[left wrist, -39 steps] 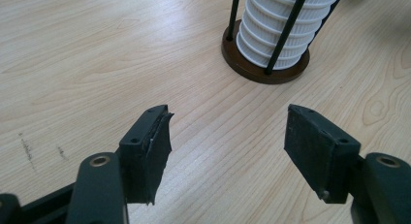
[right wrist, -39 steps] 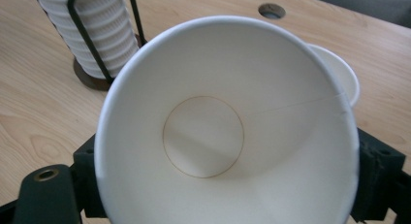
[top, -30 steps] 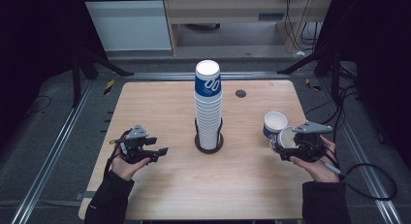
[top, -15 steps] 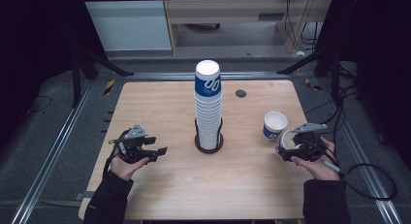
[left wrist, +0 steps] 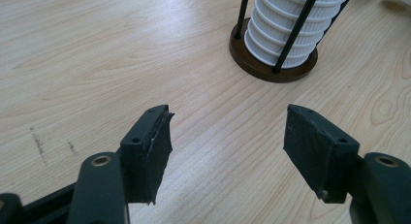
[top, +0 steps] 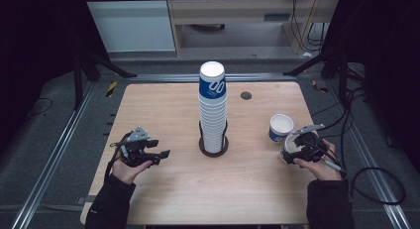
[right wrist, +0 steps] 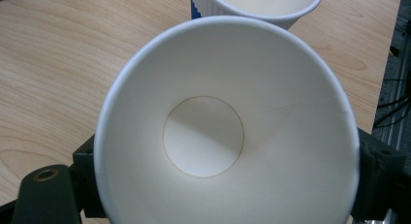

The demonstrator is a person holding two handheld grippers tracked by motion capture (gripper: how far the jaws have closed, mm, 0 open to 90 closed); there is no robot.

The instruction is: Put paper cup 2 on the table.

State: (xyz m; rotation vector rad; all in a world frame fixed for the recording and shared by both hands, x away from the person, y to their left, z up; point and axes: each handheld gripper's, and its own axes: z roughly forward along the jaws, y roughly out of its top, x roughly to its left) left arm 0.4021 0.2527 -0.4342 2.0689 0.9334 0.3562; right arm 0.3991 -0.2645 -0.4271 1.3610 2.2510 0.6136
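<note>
Right hand-held gripper (right wrist: pixel 213 185) clamps a paper cup (right wrist: pixel 223 132) just beside the cup standing (top: pixel 281 128) at the worktop's (top: pixel 163 105) right, set-down seemingly in hand, next calling for release; left hand-held gripper (left wrist: pixel 232 151) gapes empty near the cup stack (top: pixel 213 107).

Left gripper (top: pixel 161 153) low at the table's left, jaws parted with nothing between, pointing toward the middle, right gripper (top: pixel 288 150) at the right, jaws clamped, seemingly on a cup (right wrist: pixel 225 136), both forearms in dark sleeves.
</note>
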